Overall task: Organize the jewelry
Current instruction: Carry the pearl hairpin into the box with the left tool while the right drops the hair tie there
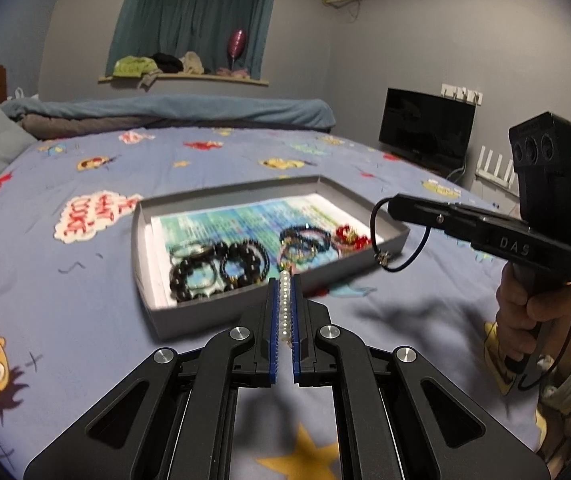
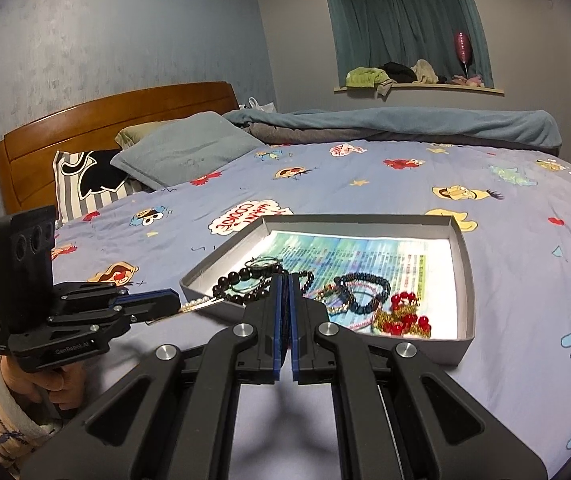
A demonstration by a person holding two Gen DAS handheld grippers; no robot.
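The left tongs [image 1: 284, 312] are clenched on a pearl strand [image 1: 284, 304] lying lengthwise between the pads, with the gray box [image 1: 221, 320] of bracelets just ahead. The right tongs [image 2: 285, 320] pinch a thin dark cord [image 1: 399, 258] near the box's right rim, open bedsheet [image 1: 85, 280] all around.

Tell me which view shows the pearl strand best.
The left wrist view: the pearl strand lies bead by bead between the left tongs. The right wrist view shows only its end poking out sideways.
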